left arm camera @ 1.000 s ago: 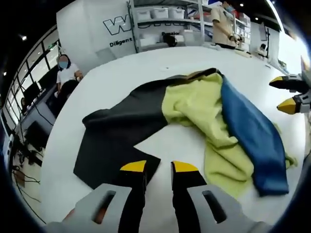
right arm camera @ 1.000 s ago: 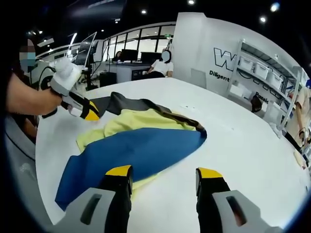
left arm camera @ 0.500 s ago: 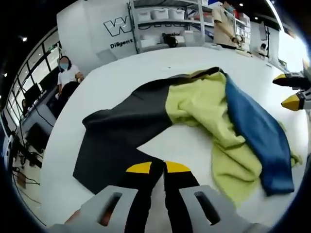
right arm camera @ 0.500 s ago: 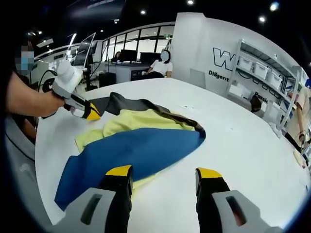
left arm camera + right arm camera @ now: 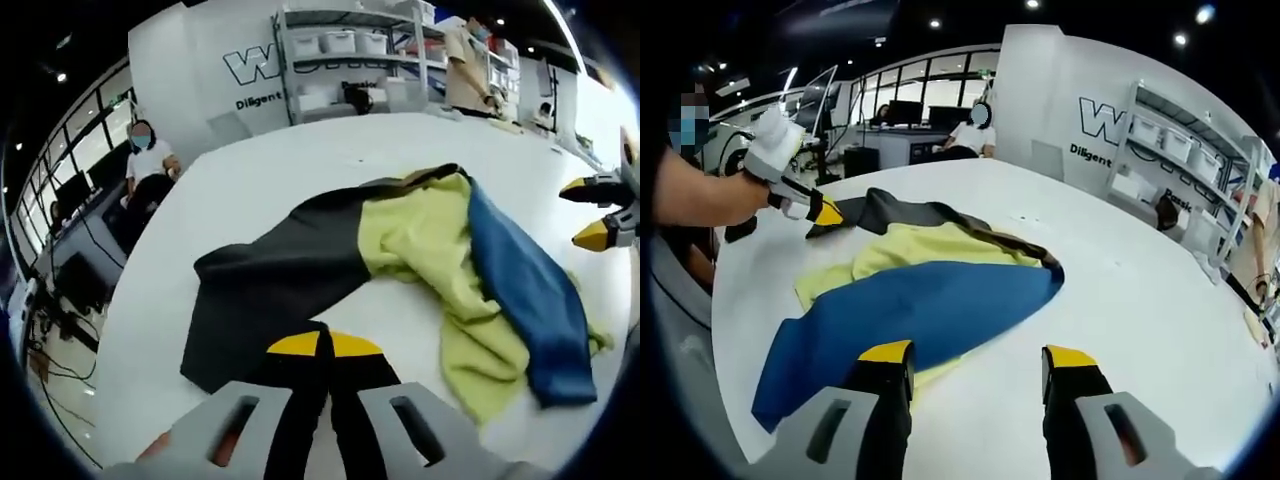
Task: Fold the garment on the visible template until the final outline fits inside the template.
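Two hand-held grippers at work: left hand-held gripper [image 5: 323,345] pinched shut on the garment [image 5: 400,265] at its near black corner, right hand-held gripper [image 5: 976,355] spread wide over the blue end, holding nothing. Better to lift that corner low and carry it across evenly. Lies crumpled mid-table [image 5: 1140,300], long axis black-left to blue-right.

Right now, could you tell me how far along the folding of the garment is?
Early. The garment lies crumpled and unfolded on the white table. In hand: the left hand-held gripper is shut on its dark corner. The right hand-held gripper hangs open over the blue edge. All folding remains.
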### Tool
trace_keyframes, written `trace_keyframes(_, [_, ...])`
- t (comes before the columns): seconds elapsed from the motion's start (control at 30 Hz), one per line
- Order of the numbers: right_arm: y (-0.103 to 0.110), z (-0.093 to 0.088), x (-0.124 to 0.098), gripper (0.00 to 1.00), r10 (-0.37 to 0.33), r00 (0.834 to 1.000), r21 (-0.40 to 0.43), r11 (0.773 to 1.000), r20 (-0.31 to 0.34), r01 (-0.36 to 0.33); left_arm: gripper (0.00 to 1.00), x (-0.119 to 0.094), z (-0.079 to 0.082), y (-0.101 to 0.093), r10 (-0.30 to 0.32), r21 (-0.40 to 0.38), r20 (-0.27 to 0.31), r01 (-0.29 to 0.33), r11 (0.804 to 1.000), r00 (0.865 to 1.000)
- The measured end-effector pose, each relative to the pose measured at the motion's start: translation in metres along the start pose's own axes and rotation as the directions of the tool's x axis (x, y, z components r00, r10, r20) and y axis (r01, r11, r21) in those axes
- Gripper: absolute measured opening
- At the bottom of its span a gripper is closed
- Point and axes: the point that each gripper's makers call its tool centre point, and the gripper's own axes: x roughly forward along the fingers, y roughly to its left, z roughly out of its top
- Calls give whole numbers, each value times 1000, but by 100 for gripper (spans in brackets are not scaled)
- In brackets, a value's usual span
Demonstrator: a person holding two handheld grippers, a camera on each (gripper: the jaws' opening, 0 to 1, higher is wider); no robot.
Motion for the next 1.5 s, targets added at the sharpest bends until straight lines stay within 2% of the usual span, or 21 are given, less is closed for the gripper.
trace_keyframes(0.1, [1, 0, 0, 49, 2, 1000, -1, 1000, 1, -2, 0, -11, 12, 19, 34, -9, 27, -34, 999, 999])
trace_keyframes(0.23, [2, 1, 0, 49, 4, 1000, -4, 1000, 3, -4, 0, -20, 25, 57, 103, -13, 53, -103, 995, 993])
trace_keyframes(0.33, [4, 1, 0, 49, 7, 1000, -8, 1000, 2, -7, 0, -24, 29, 86, 157, -21, 53, -156, 988, 986])
trace_keyframes(0.37, [4, 1, 0, 49, 7, 1000, -9, 1000, 2, -7, 0, -25, 30, 89, 161, -23, 54, -160, 987, 985])
trace_keyframes(0.4, [4, 1, 0, 49, 7, 1000, -10, 1000, 1, -7, 0, -27, 33, 104, 189, -34, 58, -188, 982, 980])
trace_keyframes(0.6, [4, -1, -1, 49, 4, 1000, -10, 1000, -5, -4, 0, -28, 37, 146, 266, -39, 48, -265, 964, 963])
trace_keyframes(0.7, [3, -2, -1, 49, 1, 1000, -9, 1000, -7, -2, 0, -27, 37, 158, 290, -41, 45, -288, 957, 956])
trace_keyframes(0.8, [1, -3, -1, 49, -3, 1000, -8, 1000, -11, 3, 0, -23, 32, 180, 336, -46, 15, -335, 941, 942])
trace_keyframes(0.9, [1, -4, -1, 49, -6, 1000, -6, 1000, -16, 5, 0, -21, 30, 192, 363, -53, 4, -362, 930, 932])
trace_keyframes(1.13, [-2, -5, -2, 51, -13, 1000, 3, 1000, -11, 13, 0, -11, 20, 210, 399, -41, -47, -400, 915, 916])
trace_keyframes(1.2, [-3, -3, -2, 53, -20, 1000, -1, 1000, -2, 20, 0, -8, 13, 215, 412, -44, -77, -415, 909, 908])
trace_keyframes(1.3, [-5, 1, -3, 63, -19, 999, 32, 999, 27, 18, 0, -4, 4, 219, 421, -47, -109, -428, 902, 900])
trace_keyframes(1.43, [-9, 6, -3, 94, -36, 997, 89, 996, 65, 30, 0, 0, -4, 222, 430, -42, -134, -439, 898, 893])
trace_keyframes(1.5, [-11, 8, -3, 99, -43, 996, 112, 993, 79, 34, 0, 0, -7, 222, 433, -39, -142, -442, 896, 890])
